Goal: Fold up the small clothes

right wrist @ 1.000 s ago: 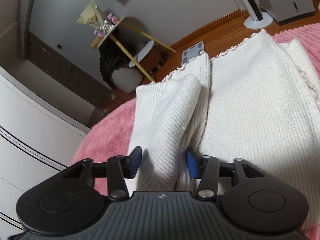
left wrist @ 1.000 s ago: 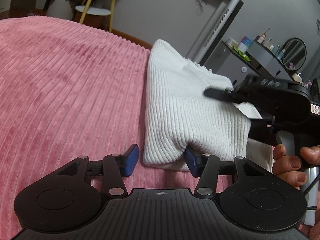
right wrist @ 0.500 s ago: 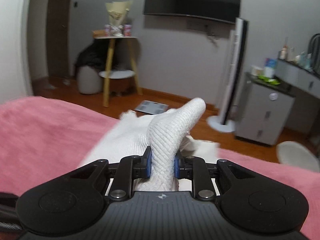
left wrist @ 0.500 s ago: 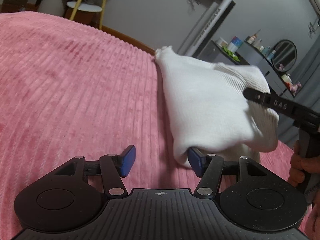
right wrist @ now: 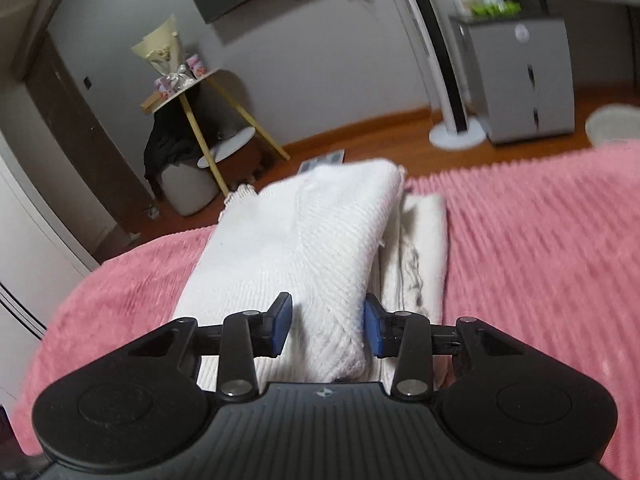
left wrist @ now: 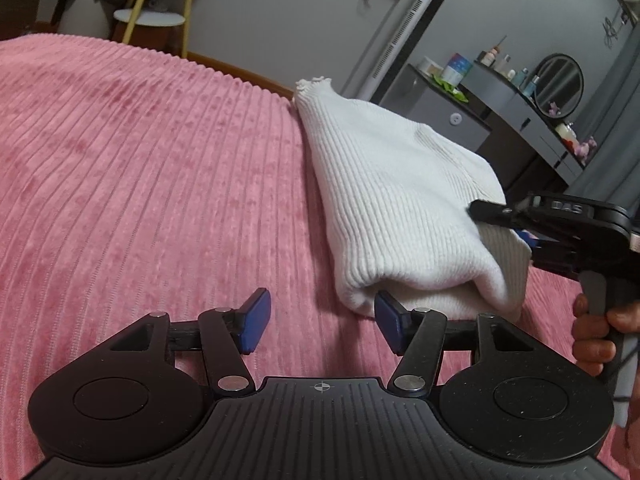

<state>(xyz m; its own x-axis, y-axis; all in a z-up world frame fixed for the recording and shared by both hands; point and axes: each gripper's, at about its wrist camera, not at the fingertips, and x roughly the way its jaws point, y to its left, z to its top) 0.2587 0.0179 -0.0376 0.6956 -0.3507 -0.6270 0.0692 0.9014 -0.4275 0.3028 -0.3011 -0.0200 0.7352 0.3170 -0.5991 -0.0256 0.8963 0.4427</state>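
Pink ribbed bedspread (left wrist: 140, 168) lies bare to the left of a folded white knit top (left wrist: 392, 200) near the bed's far edge. Left hand-held gripper (left wrist: 320, 322) tilts down, spread, one pad at the fold. Right hand-held gripper (right wrist: 326, 326) is opening around a fold; only its view shows the layers underneath.

Both wrist views close, angled down; share white garment (left wrist: 400, 208).

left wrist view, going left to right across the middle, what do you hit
pink blanket → white sweater → right tool, its jaws opening with the sweater's edge between them → hand gripping its handle
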